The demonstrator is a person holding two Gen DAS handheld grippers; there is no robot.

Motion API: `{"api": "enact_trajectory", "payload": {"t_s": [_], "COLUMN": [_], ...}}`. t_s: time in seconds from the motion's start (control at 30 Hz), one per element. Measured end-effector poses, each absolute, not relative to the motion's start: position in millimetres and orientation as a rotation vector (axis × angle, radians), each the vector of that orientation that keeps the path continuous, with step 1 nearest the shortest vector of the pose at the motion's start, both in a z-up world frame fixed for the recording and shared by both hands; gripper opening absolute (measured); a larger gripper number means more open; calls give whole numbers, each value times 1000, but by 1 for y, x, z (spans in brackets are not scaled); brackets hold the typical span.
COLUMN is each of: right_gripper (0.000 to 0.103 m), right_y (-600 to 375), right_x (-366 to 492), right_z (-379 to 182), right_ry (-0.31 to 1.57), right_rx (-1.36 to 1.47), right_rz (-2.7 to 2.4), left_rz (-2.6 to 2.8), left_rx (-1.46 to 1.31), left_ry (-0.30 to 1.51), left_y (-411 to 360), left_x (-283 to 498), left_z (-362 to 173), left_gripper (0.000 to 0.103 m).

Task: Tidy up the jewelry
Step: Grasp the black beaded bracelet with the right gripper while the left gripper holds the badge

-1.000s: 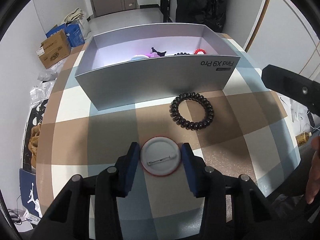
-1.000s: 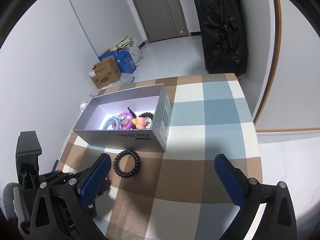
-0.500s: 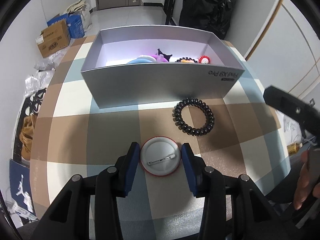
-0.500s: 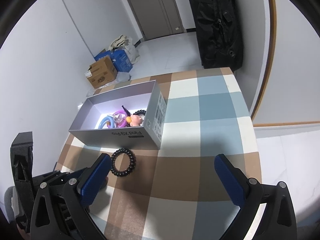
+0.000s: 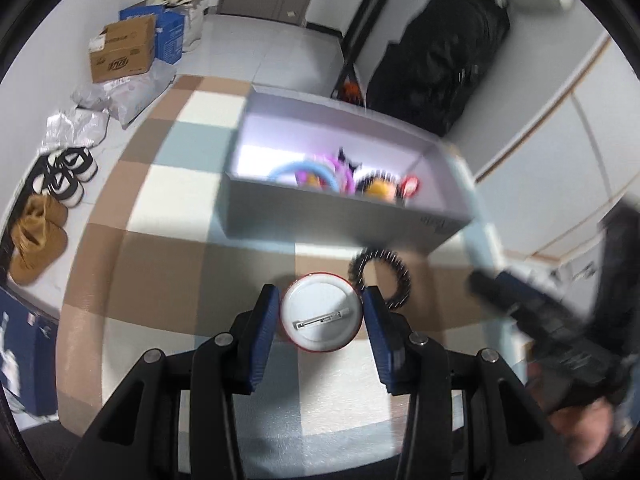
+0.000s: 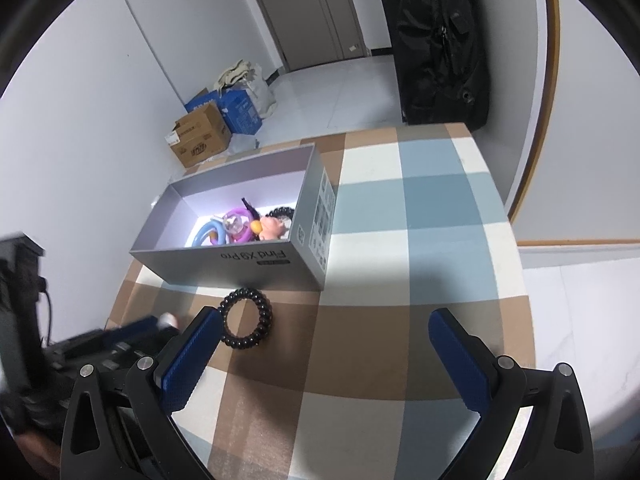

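Note:
My left gripper (image 5: 320, 316) is shut on a round pin badge (image 5: 320, 312), white back and pin clasp up, red rim, held above the checked tablecloth in front of the grey box (image 5: 320, 220). The box (image 6: 240, 258) is open and holds several colourful trinkets. A black spiral hair tie (image 6: 246, 322) lies on the cloth just in front of the box; it also shows in the left wrist view (image 5: 394, 280), blurred. My right gripper (image 6: 326, 344) is open and empty, its left finger beside the hair tie.
The table (image 6: 440, 208) has a brown, blue and white checked cloth; its edge runs along the right. A black bag (image 6: 440, 40) stands behind it. Cardboard boxes (image 6: 202, 136) and shoes (image 5: 40, 236) lie on the floor at left.
My left gripper has lifted with the badge and swung left, so the box sits further right and the view is blurred. My right gripper has moved closer to the hair tie.

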State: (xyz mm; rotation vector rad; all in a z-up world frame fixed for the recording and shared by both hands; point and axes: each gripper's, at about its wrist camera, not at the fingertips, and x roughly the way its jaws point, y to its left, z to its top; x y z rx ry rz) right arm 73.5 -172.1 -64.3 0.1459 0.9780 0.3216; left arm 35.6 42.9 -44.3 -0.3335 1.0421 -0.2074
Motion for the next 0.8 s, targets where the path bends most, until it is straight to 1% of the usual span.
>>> {"api": "enact_trajectory", "payload": {"t_s": [0.13, 0.33, 0.53, 0.6, 0.67, 0.73, 0.8], "right_gripper": [103, 102, 95, 90, 88, 83, 80], "right_y": [-161, -134, -107, -103, -98, -93, -88], "right_x": [74, 75, 79, 81, 83, 84, 82], "right_z": [-71, -80, -88, -90, -92, -95, -96], "right_ry": [998, 1023, 1034, 1038, 1040, 1038, 1024], "right_rx": [120, 61, -10, -8, -15, -42, -85], "right_rz": [348, 411, 460, 473, 476, 466, 448], "left_rz": [-195, -184, -189, -187, -185, -180, -177], "left_rx": [-424, -490, -511, -511, -514, -511, -512], "left_ry": [973, 929, 931, 929, 929, 934, 938], "left_y": [60, 70, 80, 81, 84, 85, 87], "left_x": [33, 35, 37, 36, 34, 34, 34], "left_z": [-26, -24, -28, -28, -26, -27, -28], "left_gripper": [37, 37, 37, 37, 37, 37, 37]}}
